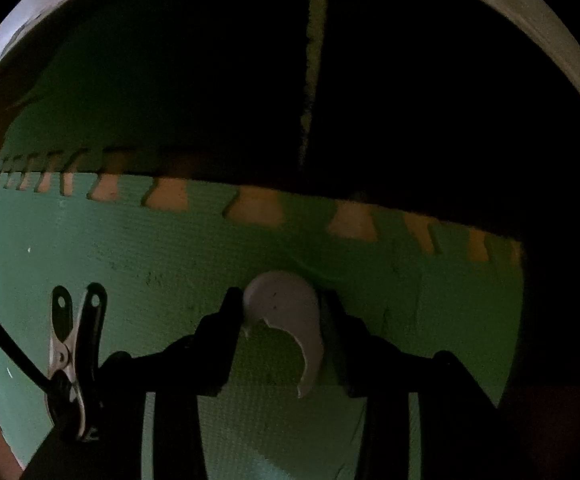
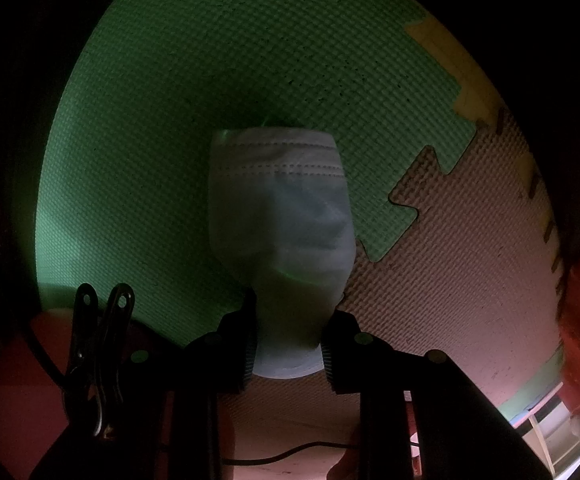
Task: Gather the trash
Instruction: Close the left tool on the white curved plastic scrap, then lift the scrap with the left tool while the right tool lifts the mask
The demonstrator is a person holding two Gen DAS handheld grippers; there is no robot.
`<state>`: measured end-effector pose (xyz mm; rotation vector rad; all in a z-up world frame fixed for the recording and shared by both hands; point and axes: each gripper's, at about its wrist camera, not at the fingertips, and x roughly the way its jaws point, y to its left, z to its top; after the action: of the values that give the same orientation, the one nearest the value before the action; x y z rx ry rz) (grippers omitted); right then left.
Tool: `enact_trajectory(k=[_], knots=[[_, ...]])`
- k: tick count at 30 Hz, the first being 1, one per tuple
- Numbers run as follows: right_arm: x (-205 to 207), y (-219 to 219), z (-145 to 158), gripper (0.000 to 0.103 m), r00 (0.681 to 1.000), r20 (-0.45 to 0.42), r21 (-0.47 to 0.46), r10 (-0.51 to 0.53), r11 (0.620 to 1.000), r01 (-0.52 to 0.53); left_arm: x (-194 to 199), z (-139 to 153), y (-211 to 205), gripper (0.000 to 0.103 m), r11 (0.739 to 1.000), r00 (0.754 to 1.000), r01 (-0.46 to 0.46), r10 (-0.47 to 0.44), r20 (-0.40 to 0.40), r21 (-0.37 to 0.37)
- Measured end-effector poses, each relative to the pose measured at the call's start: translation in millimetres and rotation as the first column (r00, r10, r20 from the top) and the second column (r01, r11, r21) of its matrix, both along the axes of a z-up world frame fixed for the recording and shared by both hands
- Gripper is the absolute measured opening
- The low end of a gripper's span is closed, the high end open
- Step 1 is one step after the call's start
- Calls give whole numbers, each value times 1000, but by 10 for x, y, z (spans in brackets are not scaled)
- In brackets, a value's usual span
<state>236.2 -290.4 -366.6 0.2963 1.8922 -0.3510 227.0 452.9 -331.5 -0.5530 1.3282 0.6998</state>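
Dim light in both wrist views. The left gripper (image 1: 280,336) is pointing down over a green foam puzzle mat (image 1: 130,248), its jaws pinching a broken white eggshell piece (image 1: 286,320) at lower centre of the frame. A pale curved rim (image 1: 529,12), possibly a bin, is arcing across the upper frame; what it is cannot be told.

The right gripper (image 2: 288,344) is holding a pale blue disposable face mask (image 2: 280,220), jaws clamping its lower end while the rest is hanging forward at frame centre over the green and pink mat tiles (image 2: 429,280).

Judgement: both pieces of trash are in hand, so the carry-to-bin step is under way. The next move calls for bringing each gripper over a container before releasing, gently, as the shell looks brittle.
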Motion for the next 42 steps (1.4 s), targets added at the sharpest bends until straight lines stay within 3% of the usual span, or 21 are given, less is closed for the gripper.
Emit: enact_trajectory(k=[7,17,26,30,35,42], knots=[[9,34,32,28,1000,5,1,5,1000,-5,-253,111,-240,41,999,999,44,-44,12,-8],[-52,95,116,28,999,29,-10,18,1000,-18,-670,547,-669,41,993,991,119,-119,53,-1],[-178,223,237,25,994,80,-63,71,996,-66,-922,1171,-863,41,989,982,141,-135,133,-41],[-248,336,315,24,994,83,-77,73,995,-66,-1104,1492,-1029,41,985,977,172,-169,128,-11],[-294,417,554,24,990,88,-78,107,992,-100,-1349,1894,-1161,41,982,971,191,-187,145,-9],[-292,428,1158,24,972,194,-66,129,991,-118,-1636,2481,-1313,41,971,957,238,-232,177,-13]])
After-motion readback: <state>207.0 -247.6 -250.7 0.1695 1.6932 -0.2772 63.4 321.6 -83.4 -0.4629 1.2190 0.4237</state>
